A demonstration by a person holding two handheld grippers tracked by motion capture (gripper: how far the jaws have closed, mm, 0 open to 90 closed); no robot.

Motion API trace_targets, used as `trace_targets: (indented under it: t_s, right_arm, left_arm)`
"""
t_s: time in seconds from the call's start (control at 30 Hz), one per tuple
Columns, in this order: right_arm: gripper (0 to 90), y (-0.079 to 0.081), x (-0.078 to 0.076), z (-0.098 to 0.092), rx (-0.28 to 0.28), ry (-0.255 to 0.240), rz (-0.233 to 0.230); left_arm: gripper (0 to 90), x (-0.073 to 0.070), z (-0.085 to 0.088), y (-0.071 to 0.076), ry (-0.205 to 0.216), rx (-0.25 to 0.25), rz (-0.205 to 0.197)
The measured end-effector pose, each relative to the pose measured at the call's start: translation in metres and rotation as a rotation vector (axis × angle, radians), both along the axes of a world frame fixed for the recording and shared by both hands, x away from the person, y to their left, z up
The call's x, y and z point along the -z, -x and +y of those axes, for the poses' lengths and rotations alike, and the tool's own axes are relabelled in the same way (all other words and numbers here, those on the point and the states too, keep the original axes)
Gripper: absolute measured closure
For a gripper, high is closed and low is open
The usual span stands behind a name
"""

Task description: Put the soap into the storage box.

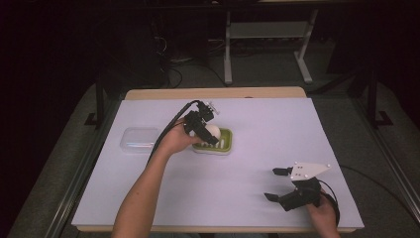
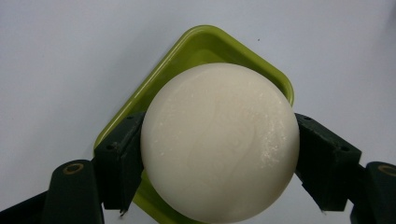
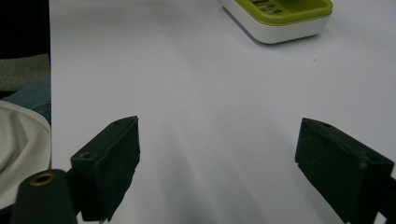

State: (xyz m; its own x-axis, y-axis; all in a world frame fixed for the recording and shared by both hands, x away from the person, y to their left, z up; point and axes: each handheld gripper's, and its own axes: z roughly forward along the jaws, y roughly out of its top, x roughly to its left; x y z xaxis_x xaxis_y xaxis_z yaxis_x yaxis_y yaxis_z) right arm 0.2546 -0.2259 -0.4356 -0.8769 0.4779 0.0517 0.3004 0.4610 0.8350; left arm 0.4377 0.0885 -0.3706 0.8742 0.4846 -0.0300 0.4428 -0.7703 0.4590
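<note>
Two tongs work over the counter (image 1: 148, 198): a clear lidded box (image 1: 139, 139) lies leftmost, then the left tongs (image 1: 209, 130) clamp a round white soap (image 2: 219, 142) above the green soap dish (image 1: 225, 144); the right tongs (image 1: 273, 184) rest wide open, well apart.

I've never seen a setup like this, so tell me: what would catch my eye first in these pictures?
First, the round white soap, clamped between the black jaws of the left tongs just above a green soap dish near the middle of the white table. Next, the right tongs, wide open and holding nothing, near the table's front right corner. A clear plastic lid lies left of the dish.
</note>
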Motion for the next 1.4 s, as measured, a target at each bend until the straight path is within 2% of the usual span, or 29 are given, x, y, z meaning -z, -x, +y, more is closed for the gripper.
trace_targets:
  t_s: [0.5, 0.83, 1.4]
  right_arm:
    - [13.1, 0.0, -0.001, -0.001, -0.003, -0.002, -0.004]
    - [13.0, 0.0, 0.0, -0.001, -0.003, -0.002, -0.003]
    - [13.1, 0.0, 0.0, -0.001, -0.003, -0.006, 0.0]
  left_arm:
    - [24.9, 0.011, -0.001, -0.009, -0.005, -0.039, 0.02]
    - [24.9, 0.019, -0.005, -0.012, -0.023, -0.037, 0.032]
    - [24.9, 0.027, -0.008, -0.016, -0.03, -0.046, 0.043]
